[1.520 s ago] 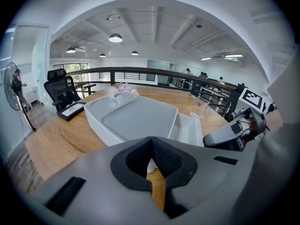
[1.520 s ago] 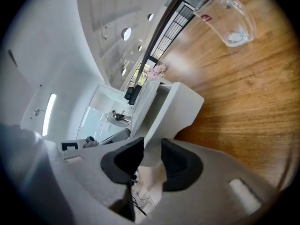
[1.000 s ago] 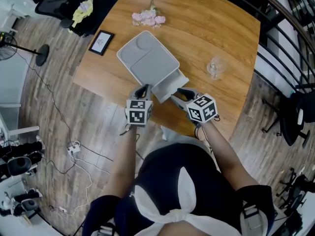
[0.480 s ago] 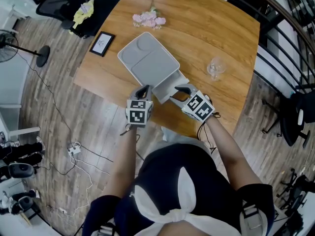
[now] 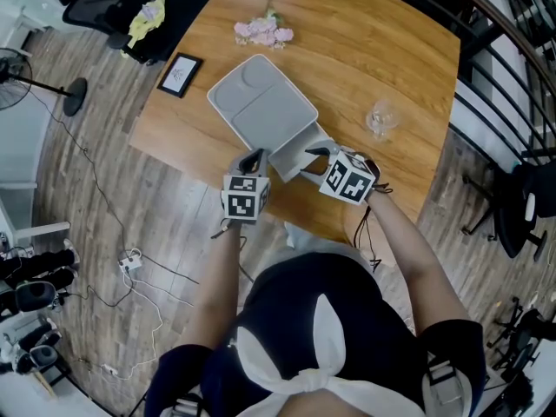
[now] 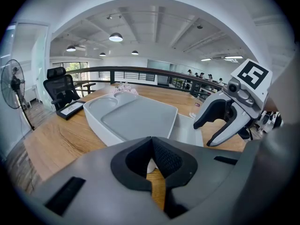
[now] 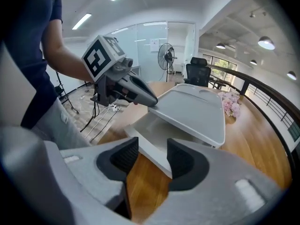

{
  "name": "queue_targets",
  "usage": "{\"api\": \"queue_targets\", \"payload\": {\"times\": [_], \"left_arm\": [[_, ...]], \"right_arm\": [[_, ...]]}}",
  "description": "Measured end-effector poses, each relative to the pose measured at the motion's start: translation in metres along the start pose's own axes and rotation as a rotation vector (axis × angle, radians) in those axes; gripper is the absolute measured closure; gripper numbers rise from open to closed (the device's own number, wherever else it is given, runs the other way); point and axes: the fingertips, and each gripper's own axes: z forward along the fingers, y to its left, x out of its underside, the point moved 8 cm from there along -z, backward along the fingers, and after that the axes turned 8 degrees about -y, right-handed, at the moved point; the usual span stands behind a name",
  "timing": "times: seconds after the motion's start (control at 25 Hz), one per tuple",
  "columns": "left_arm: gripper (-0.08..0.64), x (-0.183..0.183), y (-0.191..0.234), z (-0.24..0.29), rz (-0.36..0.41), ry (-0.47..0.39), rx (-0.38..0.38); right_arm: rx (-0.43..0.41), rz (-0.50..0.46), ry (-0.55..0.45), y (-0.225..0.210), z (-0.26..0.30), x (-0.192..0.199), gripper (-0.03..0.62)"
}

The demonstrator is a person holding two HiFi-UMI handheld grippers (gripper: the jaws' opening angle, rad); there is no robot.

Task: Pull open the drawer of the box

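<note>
Drawer [image 5: 297,151] stands partly out of the box [image 5: 261,107], mid-frame on the surface [image 5: 373,50]. On my right gripper [image 7: 152,154] the fingers have just been opening wide, the drawer's lip loose between them. On my left gripper [image 5: 252,160] the fingers are closed at the box corner. I'd regrip squarely and pull straight.

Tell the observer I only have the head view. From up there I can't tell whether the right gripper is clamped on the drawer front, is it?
Observer: No. The right gripper view shows the right gripper open. Its jaws have just been opening, and the front edge of the drawer stands between them unclamped.
Operator: And the other one?
Observer: Its own view shows the left gripper with jaws together, tip close to the near corner of the box.
Operator: How does the drawer sit in the box?
Observer: Seen from the side in the right gripper view, it slides out low, under the box's overhanging top.
</note>
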Motion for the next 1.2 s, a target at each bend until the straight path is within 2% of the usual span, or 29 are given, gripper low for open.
{"api": "queue_targets", "payload": {"times": [0.48, 1.2], "left_arm": [[0.541, 0.001, 0.0, 0.001, -0.008, 0.0, 0.001], [0.542, 0.001, 0.0, 0.001, -0.025, -0.009, 0.004]], "right_arm": [[-0.112, -0.195, 0.134, 0.004, 0.019, 0.004, 0.402], [-0.188, -0.249, 0.133, 0.007, 0.024, 0.0, 0.459]]}}
